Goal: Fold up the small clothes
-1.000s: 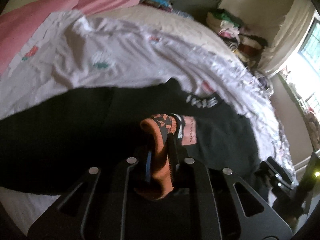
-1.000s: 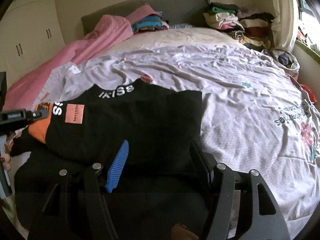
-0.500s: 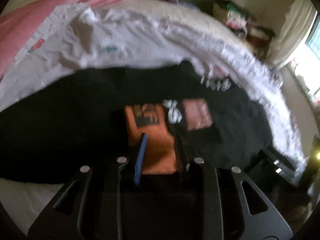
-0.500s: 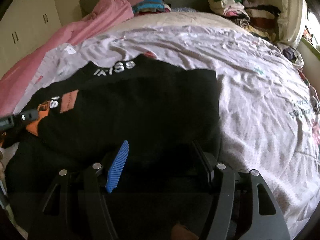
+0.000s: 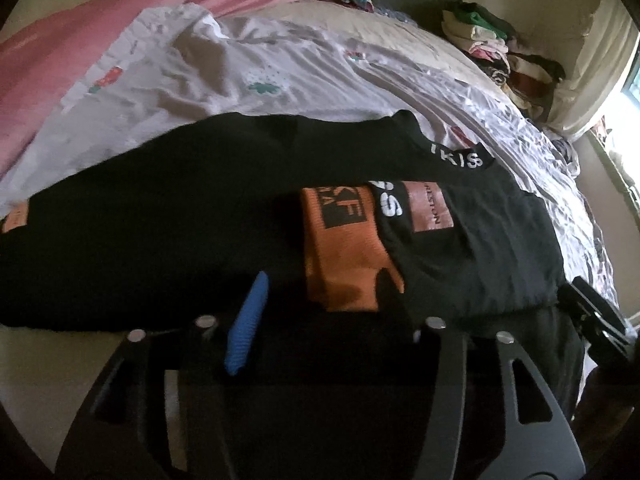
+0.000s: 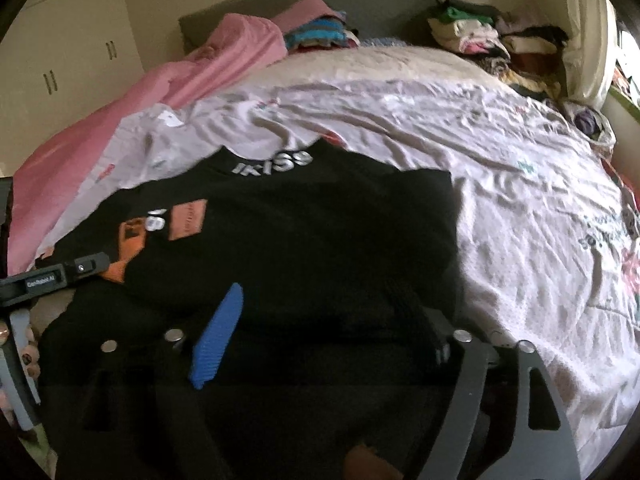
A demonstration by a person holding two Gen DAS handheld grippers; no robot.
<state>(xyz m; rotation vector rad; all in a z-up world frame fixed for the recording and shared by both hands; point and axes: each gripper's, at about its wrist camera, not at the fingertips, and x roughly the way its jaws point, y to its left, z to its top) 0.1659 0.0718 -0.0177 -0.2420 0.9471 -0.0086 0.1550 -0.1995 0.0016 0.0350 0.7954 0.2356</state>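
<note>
While both grippers are hovering over the bed:
Around: a pink blanket (image 6: 152,104) is lying along the bed's left edge; clothes piles (image 6: 480,36) are sitting at the far right corner.
Black top (image 6: 304,240): it is lying folded near the bed's (image 6: 520,208) front edge, its orange cuff (image 5: 344,252) showing.
Left gripper (image 5: 320,296): its jaws are opening, the cuff between them, not pinched.
Right gripper (image 6: 316,304): its jaws are opening wide, over the top.

garment (image 5: 180,208): black, white lettering | cuff (image 5: 344,248): orange | blanket (image 6: 208,64): pink | sheet (image 6: 520,200): pale lilac, printed
</note>
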